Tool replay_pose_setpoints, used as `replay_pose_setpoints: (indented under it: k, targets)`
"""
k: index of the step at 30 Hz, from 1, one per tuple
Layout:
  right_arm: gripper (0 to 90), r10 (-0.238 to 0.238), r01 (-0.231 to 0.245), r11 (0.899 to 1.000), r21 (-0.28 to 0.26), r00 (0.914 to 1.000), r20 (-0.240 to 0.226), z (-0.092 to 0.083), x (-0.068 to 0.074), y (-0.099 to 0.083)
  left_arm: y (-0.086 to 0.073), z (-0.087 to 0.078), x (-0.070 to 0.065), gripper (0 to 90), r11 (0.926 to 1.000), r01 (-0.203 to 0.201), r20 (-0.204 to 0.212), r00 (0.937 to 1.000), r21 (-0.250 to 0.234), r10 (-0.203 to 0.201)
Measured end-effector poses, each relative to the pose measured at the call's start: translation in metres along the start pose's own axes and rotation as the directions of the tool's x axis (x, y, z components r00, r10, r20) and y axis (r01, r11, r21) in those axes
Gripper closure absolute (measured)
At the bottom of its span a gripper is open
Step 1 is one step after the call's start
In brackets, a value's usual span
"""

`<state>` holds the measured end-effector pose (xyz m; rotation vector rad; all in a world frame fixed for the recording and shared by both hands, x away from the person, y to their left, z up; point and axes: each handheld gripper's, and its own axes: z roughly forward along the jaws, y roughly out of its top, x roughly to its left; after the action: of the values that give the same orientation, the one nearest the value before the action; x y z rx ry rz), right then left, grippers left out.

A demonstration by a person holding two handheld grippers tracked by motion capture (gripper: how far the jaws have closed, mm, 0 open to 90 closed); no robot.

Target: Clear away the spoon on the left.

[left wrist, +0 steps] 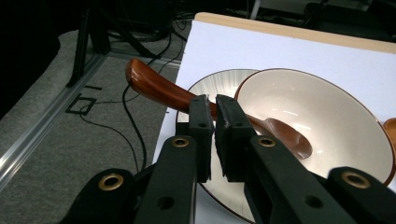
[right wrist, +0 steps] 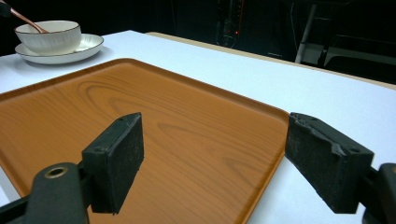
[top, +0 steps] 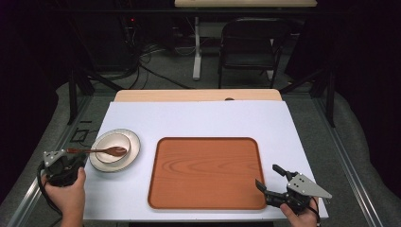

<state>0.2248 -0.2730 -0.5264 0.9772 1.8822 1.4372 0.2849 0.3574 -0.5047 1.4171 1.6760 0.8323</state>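
My left gripper [left wrist: 213, 114] barely pinches the brown wooden spoon [left wrist: 159, 89] over the cream bowl [left wrist: 327, 121]; my right gripper [right wrist: 212, 154] gapes beside the orange tray [right wrist: 140, 112], white table [top: 203, 118] free beyond.

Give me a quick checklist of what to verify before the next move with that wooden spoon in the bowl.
1. Spoon lined up with the left gripper: ok, its handle runs across just behind the jaw tips.
2. Firm hold on the spoon: cannot tell; the jaws stand almost together with a thin gap, and the handle seems to sit beyond the pads.
3. Spoon head resting in the bowl: ok.
4. Bowl seated on its plate: ok, upright and roughly centred.
5. Tray free to receive things: ok, its surface is bare.
6. Right gripper out of the way: ok, jaws wide open at the tray's near right corner, holding nothing.
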Motion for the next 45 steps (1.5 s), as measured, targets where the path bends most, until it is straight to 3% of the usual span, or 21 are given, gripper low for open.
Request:
replay_pose_setpoints:
  k: [8,12,19,24,26,28,30,32,34,40,43,45]
  targets:
    - [19.1,0.000,0.000,1.000,0.001,1.0000,-0.002,0.000,0.000,0.000,-0.001,-0.014,0.007,77.4,0.9962,0.078,0.051,0.9958,-0.038,-0.076]
    - [19.1,-0.001,0.001,1.000,0.000,1.0000,-0.004,0.000,0.000,0.000,-0.003,-0.017,0.013,68.3,0.9891,0.136,0.075,0.9885,-0.057,-0.131]
    - [19.2,0.000,0.000,1.000,0.000,1.0000,-0.004,0.000,0.000,0.000,-0.009,-0.012,0.019,52.4,0.9798,0.187,0.090,0.9794,-0.070,-0.181]
    - [19.2,-0.003,0.003,1.000,0.001,1.0000,-0.006,0.001,0.000,0.000,-0.011,-0.010,0.023,47.8,0.9751,0.207,0.107,0.9743,-0.079,-0.198]
    - [19.2,-0.003,0.003,1.000,0.001,1.0000,-0.006,0.001,0.000,0.000,-0.013,-0.008,0.026,45.7,0.9695,0.227,0.121,0.9691,-0.093,-0.215]
    - [19.2,-0.002,0.002,1.000,0.002,1.0000,-0.006,0.001,0.000,0.000,-0.014,-0.006,0.028,42.2,0.9589,0.268,0.142,0.9568,-0.093,-0.254]
    - [19.2,-0.003,0.003,1.000,0.002,1.0000,-0.007,0.001,0.000,0.000,-0.016,-0.005,0.030,41.7,0.9527,0.290,0.162,0.9481,-0.090,-0.274]
    - [19.2,-0.003,0.003,1.000,0.003,1.0000,-0.007,0.001,0.000,0.000,-0.016,-0.003,0.031,41.3,0.9498,0.300,0.164,0.9449,-0.088,-0.284]
    - [19.2,-0.002,0.002,1.000,0.004,1.0000,-0.007,0.001,0.000,0.000,-0.016,-0.001,0.031,41.4,0.9512,0.297,0.166,0.9455,-0.085,-0.280]
    - [19.2,-0.002,0.002,1.000,0.005,1.0000,-0.006,0.001,0.000,0.000,-0.017,0.009,0.030,43.3,0.9388,0.337,0.180,0.9302,-0.072,-0.320]
    - [19.2,-0.002,0.002,1.000,0.005,1.0000,-0.006,0.001,0.000,0.000,-0.016,0.013,0.030,44.5,0.9390,0.336,0.170,0.9321,-0.075,-0.320]
    - [19.2,-0.005,0.005,1.000,0.004,1.0000,-0.006,0.001,0.000,0.000,-0.015,0.016,0.030,45.8,0.9344,0.350,0.175,0.9262,-0.069,-0.334]
